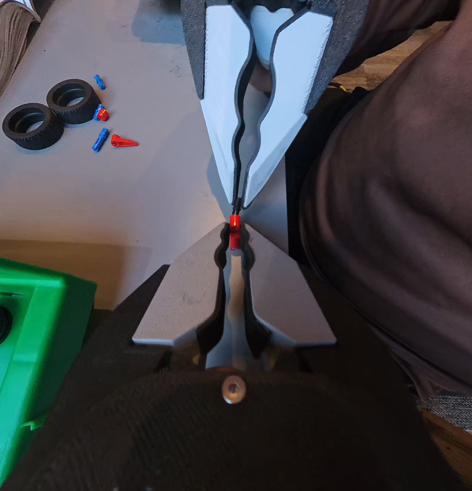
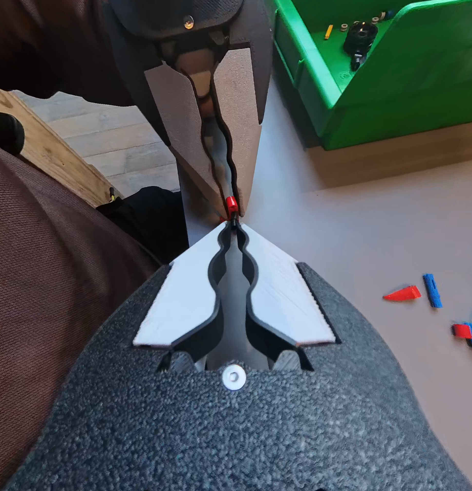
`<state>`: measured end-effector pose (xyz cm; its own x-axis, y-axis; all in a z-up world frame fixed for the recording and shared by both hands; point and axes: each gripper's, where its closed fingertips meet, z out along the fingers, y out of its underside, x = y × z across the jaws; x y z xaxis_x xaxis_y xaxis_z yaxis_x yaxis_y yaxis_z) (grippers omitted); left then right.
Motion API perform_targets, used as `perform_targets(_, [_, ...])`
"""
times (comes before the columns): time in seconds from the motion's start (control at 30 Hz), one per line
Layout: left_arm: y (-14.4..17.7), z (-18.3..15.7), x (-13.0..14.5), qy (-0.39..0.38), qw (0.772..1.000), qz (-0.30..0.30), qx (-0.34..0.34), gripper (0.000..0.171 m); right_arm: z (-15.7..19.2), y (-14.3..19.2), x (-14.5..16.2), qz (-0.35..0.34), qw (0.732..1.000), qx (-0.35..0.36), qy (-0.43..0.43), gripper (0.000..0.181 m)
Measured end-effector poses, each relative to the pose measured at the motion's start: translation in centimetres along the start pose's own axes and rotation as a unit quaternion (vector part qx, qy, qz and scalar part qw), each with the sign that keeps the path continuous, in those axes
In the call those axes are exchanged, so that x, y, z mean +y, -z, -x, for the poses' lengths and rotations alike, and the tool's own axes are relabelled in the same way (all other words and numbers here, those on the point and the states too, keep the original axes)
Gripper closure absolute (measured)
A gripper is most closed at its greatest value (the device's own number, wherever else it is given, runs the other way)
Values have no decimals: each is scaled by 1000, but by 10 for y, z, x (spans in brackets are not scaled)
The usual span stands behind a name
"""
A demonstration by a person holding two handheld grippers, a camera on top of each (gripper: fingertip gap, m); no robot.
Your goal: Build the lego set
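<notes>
My left gripper is shut on a small red connector with a blue end, held above the table edge. My right gripper comes in from the far side, tip to tip with it, shut on a short black pin whose end meets the connector's top. In the right wrist view my right gripper grips the black pin, and my left gripper holds the red connector just beyond it. How far the pin is inside the connector is hidden.
Two black tyres lie on the grey table with blue pins, a red wedge and a red-and-blue piece. A green bin holds a black hub and small parts. A person's brown clothing is close by. The grippers are tip to tip, or close to it. Between my right fingertips and the red-and-blue piece there is roughly 15 cm. The right camera catches it too, in the right wrist view.
</notes>
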<state>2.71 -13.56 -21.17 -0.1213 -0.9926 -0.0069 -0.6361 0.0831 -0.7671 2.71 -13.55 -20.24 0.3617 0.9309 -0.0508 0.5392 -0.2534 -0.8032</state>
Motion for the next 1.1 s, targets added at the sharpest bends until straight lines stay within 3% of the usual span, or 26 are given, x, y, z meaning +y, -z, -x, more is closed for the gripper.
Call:
perform_targets(0.7, [1,-2,1,5,1000,0,11,166,-1,-8,9,30,996,-21,80,179])
perform_targets(1.1, [1,-2,1,3,1000,-1,10,166,1,-7,8,29,997,-47,61,179])
